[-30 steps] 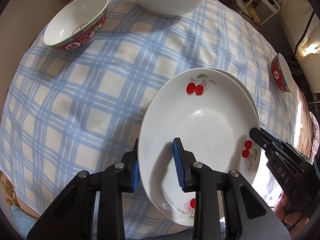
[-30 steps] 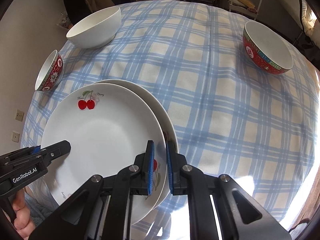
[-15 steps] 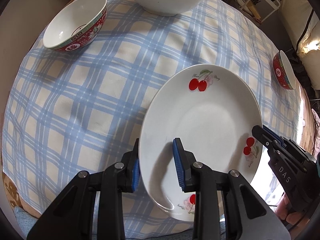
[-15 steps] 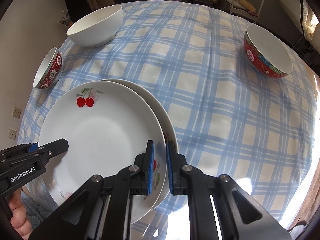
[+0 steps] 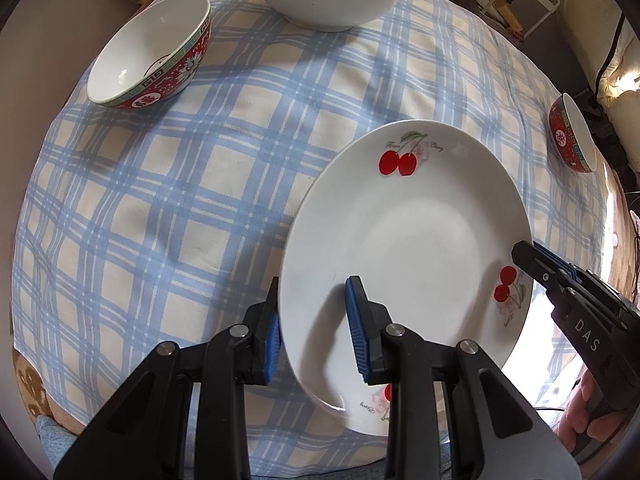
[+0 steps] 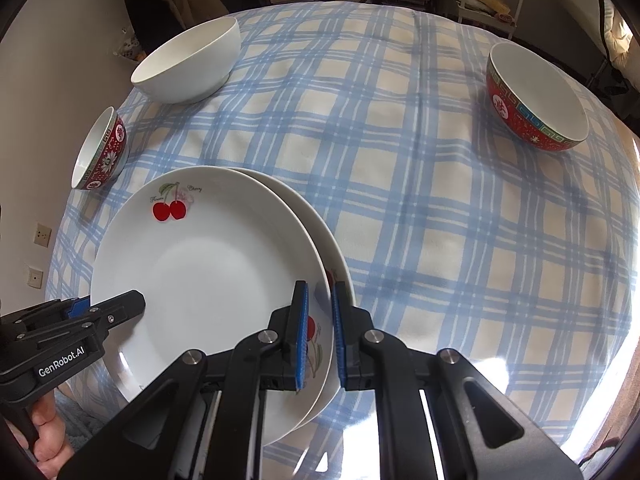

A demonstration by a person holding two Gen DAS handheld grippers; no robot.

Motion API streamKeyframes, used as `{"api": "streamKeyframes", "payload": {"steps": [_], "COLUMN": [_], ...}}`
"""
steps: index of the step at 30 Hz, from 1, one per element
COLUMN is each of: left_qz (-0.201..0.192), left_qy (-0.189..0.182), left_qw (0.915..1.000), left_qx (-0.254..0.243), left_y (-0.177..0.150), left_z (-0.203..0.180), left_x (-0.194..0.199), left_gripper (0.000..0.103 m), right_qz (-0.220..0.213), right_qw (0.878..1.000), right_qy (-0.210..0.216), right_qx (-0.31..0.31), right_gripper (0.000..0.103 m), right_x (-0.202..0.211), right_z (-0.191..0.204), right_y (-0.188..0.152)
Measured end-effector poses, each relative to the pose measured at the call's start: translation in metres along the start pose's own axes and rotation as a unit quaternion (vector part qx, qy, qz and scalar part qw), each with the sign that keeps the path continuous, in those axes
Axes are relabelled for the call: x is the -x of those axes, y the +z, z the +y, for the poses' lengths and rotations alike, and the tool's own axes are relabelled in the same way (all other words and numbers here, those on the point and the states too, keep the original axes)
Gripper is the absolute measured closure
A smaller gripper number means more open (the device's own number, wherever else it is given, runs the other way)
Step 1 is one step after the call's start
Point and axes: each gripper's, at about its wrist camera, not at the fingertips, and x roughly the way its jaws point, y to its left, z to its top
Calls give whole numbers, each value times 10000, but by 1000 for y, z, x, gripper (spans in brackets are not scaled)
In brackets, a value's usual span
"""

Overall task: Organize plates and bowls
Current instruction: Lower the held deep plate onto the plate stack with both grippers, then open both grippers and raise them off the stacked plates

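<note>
The upper plate (image 6: pixel 200 276), clamped at opposite rims by the left gripper (image 5: pixel 312 334) and right gripper (image 6: pixel 318 334), should be kept level (rims aligned) before release onto the lower plate (image 6: pixel 332 256).

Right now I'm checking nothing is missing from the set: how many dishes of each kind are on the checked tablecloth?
White cherry-print plates: 2, top plate stacked on lower plate
Red patterned bowls: 2, left red bowl and right red bowl
Plain white bowl: 1
Total: 5
</note>
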Motion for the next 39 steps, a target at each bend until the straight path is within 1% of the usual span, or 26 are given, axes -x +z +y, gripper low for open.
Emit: {"api": "streamKeyframes", "payload": {"steps": [8, 14, 17, 20, 24, 26, 27, 31, 37, 39], "left_qz": [-56, -99, -160, -133, -189, -254, -272, -304, -314, -277], "left_qy": [184, 178, 239, 284, 493, 590, 605, 647, 715, 643], "left_qw": [9997, 9997, 9993, 9991, 9980, 9971, 9970, 9965, 9961, 9969], "left_qx": [-155, -166, -223, -273, -355, -398, -406, -435, -413, -364], "left_y": [0, 2, 2, 0, -1, -1, -1, -2, -1, -1], "left_z": [-3, -1, -2, -3, -7, -8, -9, -8, -11, -12], "left_x": [1, 4, 7, 5, 4, 6, 7, 8, 8, 8], "left_gripper": [74, 75, 75, 75, 75, 75, 75, 75, 75, 75], "right_qz": [13, 13, -32, -29, -49, -114, -168, -238, -272, -273], "right_qw": [10000, 10000, 9999, 9999, 9999, 9997, 9996, 9996, 9994, 9994], "right_qy": [-7, 25, 5, 46, -4, -174, -228, -26, -86, -90], "right_qx": [-4, -78, -95, -148, -119, -90, -74, -156, -179, -198], "right_gripper": [90, 90, 90, 90, 90, 87, 87, 87, 87, 87], "right_x": [1, 4, 6, 6, 7, 9, 10, 16, 17, 18], "right_z": [0, -1, -2, -4, -4, -3, -4, -5, -6, -8], "right_y": [-1, -2, -1, 0, 0, 1, 2, 4, 5, 6]}}
